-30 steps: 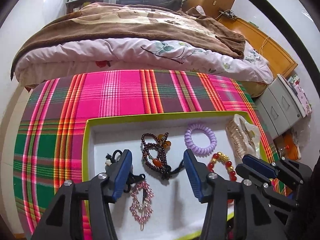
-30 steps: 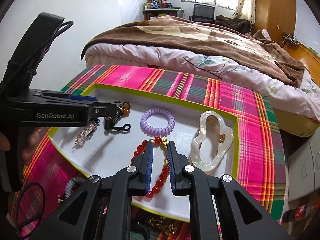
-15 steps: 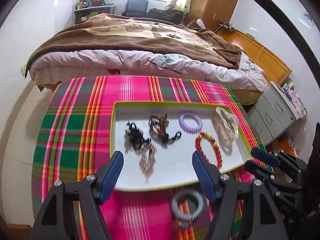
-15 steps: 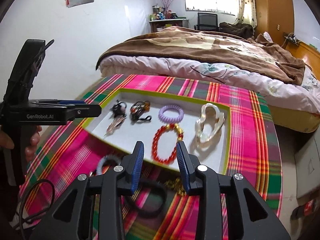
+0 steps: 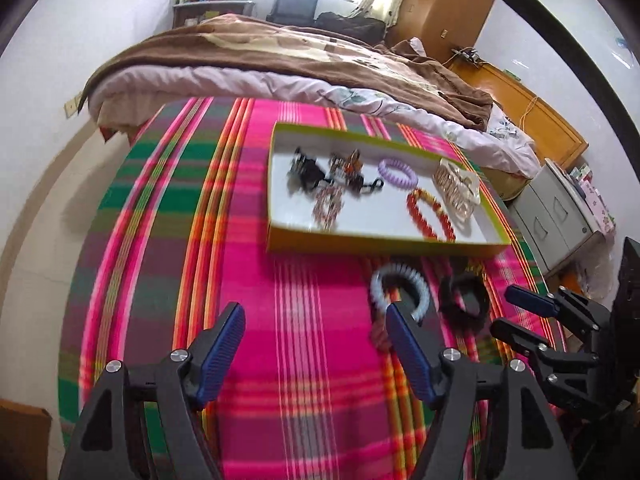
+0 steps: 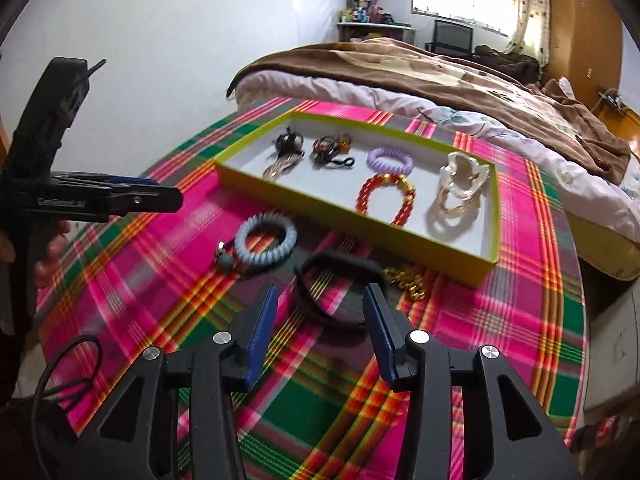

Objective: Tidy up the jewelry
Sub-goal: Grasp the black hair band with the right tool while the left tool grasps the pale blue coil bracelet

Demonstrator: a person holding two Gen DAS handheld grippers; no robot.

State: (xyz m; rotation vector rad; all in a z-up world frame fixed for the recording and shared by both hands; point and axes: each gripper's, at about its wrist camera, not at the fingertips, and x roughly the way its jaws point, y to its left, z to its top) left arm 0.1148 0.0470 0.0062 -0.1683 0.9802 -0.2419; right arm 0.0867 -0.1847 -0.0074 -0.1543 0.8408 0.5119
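Note:
A yellow-green tray [image 5: 360, 242] [image 6: 352, 220] with a white floor holds a red bead bracelet [image 6: 386, 198], a purple spiral tie [image 6: 390, 159], a clear hair claw [image 6: 460, 192] and dark bead pieces [image 6: 330, 148]. In front of the tray on the plaid cloth lie a pale blue spiral tie [image 6: 266, 242] [image 5: 400, 286], a black band [image 6: 340, 288] [image 5: 464, 300] and a gold chain [image 6: 408, 280]. My left gripper [image 5: 316, 352] is open and empty, left of the blue tie. My right gripper [image 6: 320, 322] is open and empty, just short of the black band.
The round table is covered with a pink, green and orange plaid cloth [image 5: 168, 208]. A bed with a brown blanket [image 6: 440, 76] stands behind it. A grey drawer unit [image 5: 560, 216] stands at the right. My left gripper also shows in the right wrist view [image 6: 140, 196].
Both grippers have drawn back from the tray toward the table's near side. The right gripper has opened wide, leaving the red bead bracelet in the tray.

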